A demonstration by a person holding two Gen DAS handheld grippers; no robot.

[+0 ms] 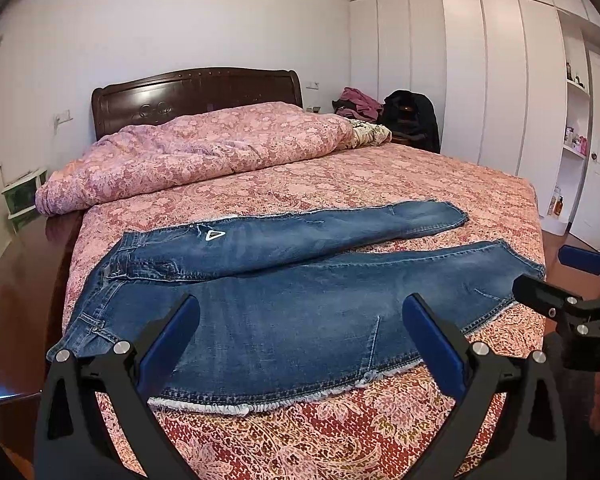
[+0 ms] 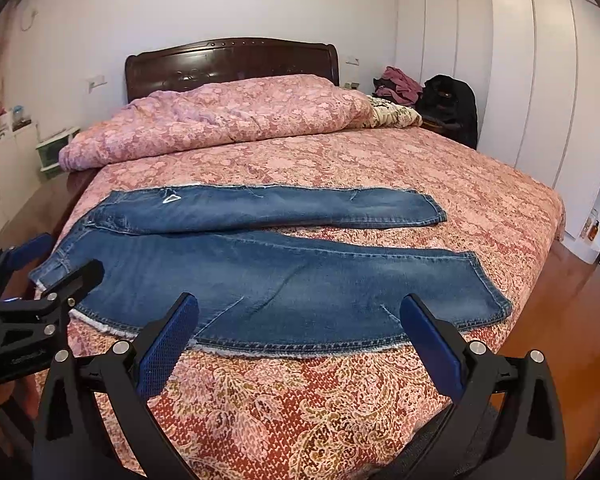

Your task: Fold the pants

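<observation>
Left wrist view shows the left gripper [image 1: 300, 320] with its jaws wide open and nothing between them; the blue pads hang above the near leg of the jeans [image 1: 284, 300]. The jeans lie flat across the foot part of the bed [image 1: 480, 184], on a pink and red patterned bedspread [image 1: 300, 432]. The waistband is toward the left side and the two legs run to the right. The far leg lies a little apart from the near leg at the hems, and a small white triangle label [image 1: 215, 235] is on it near the waist. The near edge of the jeans has a frayed white fringe.

At the right border of this view the right gripper [image 1: 556, 276] is in the air beside the hem of the near leg, with its jaws apart and empty.

In the right wrist view the right gripper [image 2: 300, 320] is also wide open, holding nothing, above the near leg of the jeans [image 2: 300, 276]. The left gripper [image 2: 56, 256] is at the left border, close to the waistband, jaws apart.

Behind the jeans a pink quilt [image 1: 204, 148] is bunched up before the dark wooden headboard [image 1: 196, 92]. White wardrobe doors [image 1: 500, 80] stand on the right side of the room.
</observation>
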